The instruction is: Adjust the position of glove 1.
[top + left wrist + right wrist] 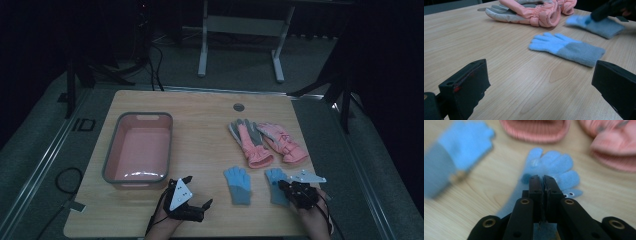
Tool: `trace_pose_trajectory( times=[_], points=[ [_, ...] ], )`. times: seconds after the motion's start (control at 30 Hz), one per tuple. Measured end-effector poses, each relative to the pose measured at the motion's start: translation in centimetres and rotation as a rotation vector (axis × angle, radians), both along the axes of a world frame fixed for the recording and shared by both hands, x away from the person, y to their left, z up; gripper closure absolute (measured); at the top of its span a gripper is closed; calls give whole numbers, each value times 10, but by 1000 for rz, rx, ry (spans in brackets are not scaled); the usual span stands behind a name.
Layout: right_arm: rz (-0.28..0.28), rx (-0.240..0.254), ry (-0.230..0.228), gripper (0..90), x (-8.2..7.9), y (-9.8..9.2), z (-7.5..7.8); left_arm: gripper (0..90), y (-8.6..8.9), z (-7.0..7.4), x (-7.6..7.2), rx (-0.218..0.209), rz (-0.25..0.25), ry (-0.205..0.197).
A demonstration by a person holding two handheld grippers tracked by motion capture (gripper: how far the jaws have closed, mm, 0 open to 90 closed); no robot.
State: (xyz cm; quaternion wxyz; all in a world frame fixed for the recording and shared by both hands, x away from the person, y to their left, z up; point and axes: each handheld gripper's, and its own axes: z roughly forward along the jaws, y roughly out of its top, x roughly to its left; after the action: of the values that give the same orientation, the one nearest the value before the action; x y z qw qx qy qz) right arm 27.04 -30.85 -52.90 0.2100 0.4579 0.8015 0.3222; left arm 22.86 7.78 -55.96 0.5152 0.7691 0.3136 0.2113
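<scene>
Two small blue knitted gloves lie near the table's front edge. One blue glove lies flat and free. On the other blue glove my right gripper points down at the palm, its jaws pressed together and pinching the fabric. My left gripper rests low at the front left, open wide with bare wood between its jaws, facing the gloves.
A pair of pink padded gloves lies behind the blue ones. A pink tub with a grey rim stands on the left half of the wooden table. A round hole sits near the far edge.
</scene>
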Motion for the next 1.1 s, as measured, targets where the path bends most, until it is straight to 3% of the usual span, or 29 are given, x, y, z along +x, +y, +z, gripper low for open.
trace_pose_trajectory(
  times=[0.23, 0.5, 0.6, 0.83, 0.87, 1.1],
  points=[
    [-20, 35, -80, 862, -5, 18, 40, 12, 0, 0, 0, 0, -1, -3],
    [23, 77, -128, 861, -6, 42, 74, 12, 0, 0, 0, -6, 0, 0],
    [34, 86, -125, 861, -6, 45, 77, 11, 0, 0, 0, 0, -2, -1],
    [97, 101, -110, 861, -6, 78, 81, 11, 0, 0, 0, -1, -1, -3],
    [136, 107, -94, 861, -6, 91, 77, 11, 0, 0, 0, -2, -1, -3],
    [185, 83, -32, 860, -4, 111, 63, 11, 0, 0, 0, -1, -4, -5]
  ],
)
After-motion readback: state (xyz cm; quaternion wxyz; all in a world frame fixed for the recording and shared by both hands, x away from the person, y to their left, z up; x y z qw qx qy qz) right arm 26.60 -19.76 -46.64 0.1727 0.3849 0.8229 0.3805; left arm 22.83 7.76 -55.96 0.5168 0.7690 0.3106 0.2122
